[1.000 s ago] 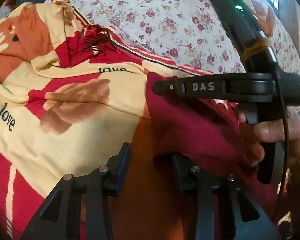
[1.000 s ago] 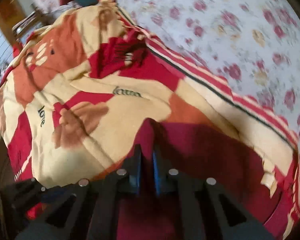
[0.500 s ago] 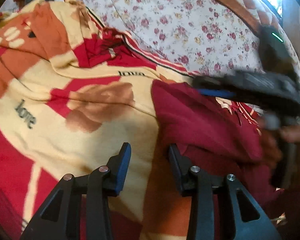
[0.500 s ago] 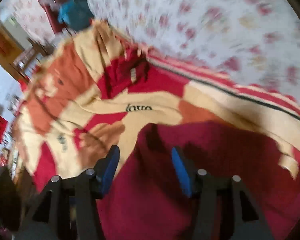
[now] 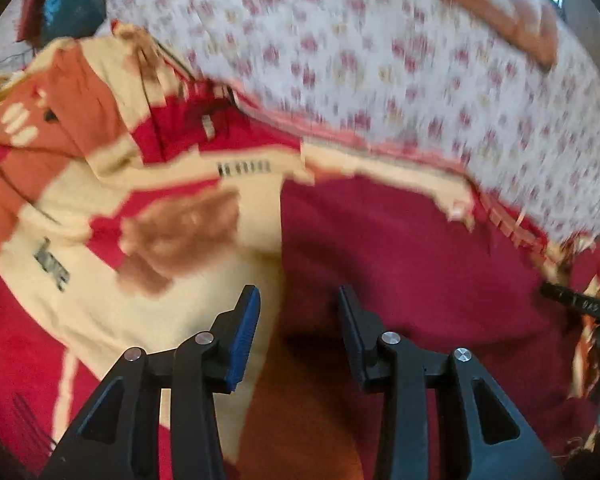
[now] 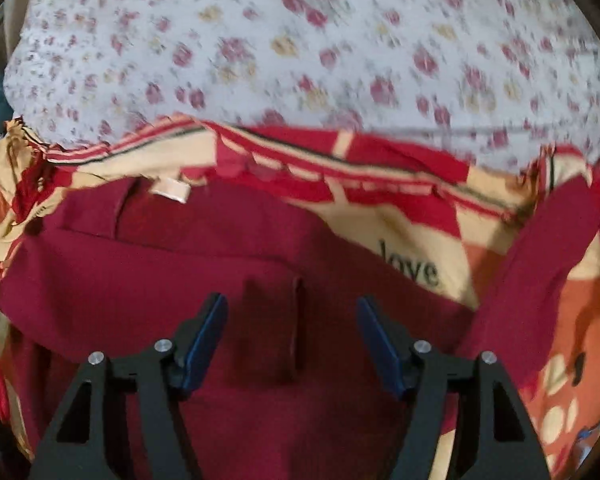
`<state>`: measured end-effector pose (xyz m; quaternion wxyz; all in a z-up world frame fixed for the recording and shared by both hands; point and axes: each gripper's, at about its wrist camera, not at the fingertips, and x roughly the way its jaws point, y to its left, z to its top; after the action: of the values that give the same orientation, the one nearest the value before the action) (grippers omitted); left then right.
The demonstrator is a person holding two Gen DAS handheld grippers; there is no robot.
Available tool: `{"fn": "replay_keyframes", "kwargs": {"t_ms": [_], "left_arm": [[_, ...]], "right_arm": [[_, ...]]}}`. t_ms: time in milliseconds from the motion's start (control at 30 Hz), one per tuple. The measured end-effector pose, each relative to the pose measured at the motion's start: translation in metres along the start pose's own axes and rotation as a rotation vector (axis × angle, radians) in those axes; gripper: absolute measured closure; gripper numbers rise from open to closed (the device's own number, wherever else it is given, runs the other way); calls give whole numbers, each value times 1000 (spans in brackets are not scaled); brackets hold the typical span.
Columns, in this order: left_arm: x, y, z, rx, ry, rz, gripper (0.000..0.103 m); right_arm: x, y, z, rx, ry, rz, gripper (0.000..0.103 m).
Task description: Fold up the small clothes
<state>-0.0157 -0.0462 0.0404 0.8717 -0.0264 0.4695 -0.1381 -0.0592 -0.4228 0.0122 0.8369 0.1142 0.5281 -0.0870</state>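
Observation:
A dark red garment (image 6: 220, 264) lies spread on a cream, red and orange "love" blanket (image 6: 412, 240). In the right wrist view it shows a cream neck label (image 6: 171, 191), a small patch (image 6: 274, 328) in the middle and a sleeve (image 6: 532, 264) folded up at the right. My right gripper (image 6: 292, 330) is open and empty just above the garment's middle. In the left wrist view the garment (image 5: 400, 248) fills the right half. My left gripper (image 5: 298, 326) is open and empty over its left edge, where it meets the blanket (image 5: 160, 320).
A white floral bedsheet (image 5: 380, 60) covers the bed behind the blanket; it also shows in the right wrist view (image 6: 300, 40). An orange patterned cushion (image 5: 480, 4) lies at the far back. The other gripper's black body (image 5: 580, 304) pokes in at the right edge.
My right gripper opened, let go of the red garment and swung right to face it from another side. My left gripper stayed open and pulled back; the garment now lies flatter.

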Motion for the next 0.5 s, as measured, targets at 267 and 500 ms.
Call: {"fn": "replay_keyframes", "kwargs": {"t_ms": [267, 500], "left_arm": [[6, -10, -13, 50, 7, 24, 82], [-16, -25, -3, 99, -36, 67, 82]], "right_arm": [[-15, -13, -11, 11, -93, -73, 98], [-31, -17, -20, 64, -118, -101, 58]]}}
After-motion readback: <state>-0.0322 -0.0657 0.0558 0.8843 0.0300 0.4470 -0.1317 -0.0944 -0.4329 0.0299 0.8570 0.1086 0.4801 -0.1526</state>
